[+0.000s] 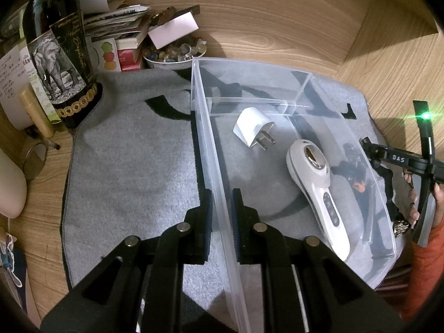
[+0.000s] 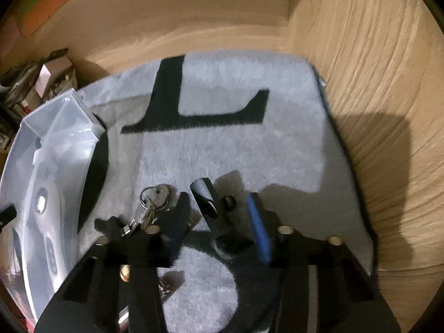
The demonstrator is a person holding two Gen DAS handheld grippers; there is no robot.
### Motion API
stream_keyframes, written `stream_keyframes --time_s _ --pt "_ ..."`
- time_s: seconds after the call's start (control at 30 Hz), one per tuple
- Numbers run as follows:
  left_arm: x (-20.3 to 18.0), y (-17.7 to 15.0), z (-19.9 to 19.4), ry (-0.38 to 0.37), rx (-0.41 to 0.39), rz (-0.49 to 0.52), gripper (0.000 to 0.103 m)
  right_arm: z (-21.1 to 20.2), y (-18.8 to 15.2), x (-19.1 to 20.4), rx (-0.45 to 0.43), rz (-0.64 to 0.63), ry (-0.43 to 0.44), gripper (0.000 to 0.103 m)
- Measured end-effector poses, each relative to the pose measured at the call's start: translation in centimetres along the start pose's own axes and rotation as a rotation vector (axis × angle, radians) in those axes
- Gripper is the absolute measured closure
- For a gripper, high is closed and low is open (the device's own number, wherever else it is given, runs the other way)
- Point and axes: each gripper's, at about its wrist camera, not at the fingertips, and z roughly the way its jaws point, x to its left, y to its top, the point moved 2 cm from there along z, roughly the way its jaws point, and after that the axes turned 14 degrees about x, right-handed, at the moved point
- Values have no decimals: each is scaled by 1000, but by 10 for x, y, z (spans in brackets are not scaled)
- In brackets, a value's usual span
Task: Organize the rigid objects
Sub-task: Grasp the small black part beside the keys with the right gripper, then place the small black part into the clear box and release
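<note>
On the grey mat (image 1: 125, 166) with its black lettering, seen from my left wrist, a clear plastic organizer bin (image 1: 277, 75) sits on the wooden desk (image 1: 277, 14). My left tongs (image 1: 222, 222) are clamped tight on the bin's near wall, one pad on either side of it. Inside the bin's large compartment lie a white plug adapter (image 1: 251, 126), prongs toward me, and a white handheld device (image 1: 313, 183) with a round opening and a row of buttons. Beyond the bin's far wall a small dark figure (image 1: 355, 172) shows through the plastic; I cannot tell whether it is inside or just outside. At the right edge my right hand (image 1: 416, 205), in an orange sleeve (image 1: 424, 272), grips the other tool, a green light glowing on it. At the far left stand a dark bottle (image 1: 55, 55) with an elephant label, stacked papers and a bowl of marbles (image 1: 174, 54).

From my right wrist, blurred, my right tongs (image 2: 219, 222) point down at the mat (image 2: 222, 144) just beside the bin (image 2: 55, 144). A small black object (image 2: 206, 197) stands between the pads, which are narrowed around it; whether they press on it I cannot tell. A bunch of keys (image 2: 155, 198) on a ring lies touching the left finger's outer side.
</note>
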Motion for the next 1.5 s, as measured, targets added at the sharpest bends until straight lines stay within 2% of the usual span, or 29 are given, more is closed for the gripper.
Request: stream_keyframes --time_s 0.07,0.43,0.57,0.73,0.97,1.13,1.27,1.5 --pt "0 0 0 1 0 0 90 4 0 -1 11 5 9 82" --pt "0 1 0 1 0 -2 90 -23 -5 12 -78 -26 1 82" --pt "0 0 0 1 1 0 90 -44 -7 36 -136 -85 -15 82" --pt "-1 1 0 1 1 -1 90 -65 -4 72 -202 -166 14 82" --pt "-1 1 0 0 1 -3 90 -82 -3 120 -247 -269 75 82" --pt "-1 1 0 1 1 -1 90 -82 -10 156 -244 -352 110 82" --pt "-1 1 0 2 1 -1 90 -72 -14 176 -209 -400 147 82" --pt "-2 1 0 2 1 -3 90 -52 -20 206 -143 -490 129 82"
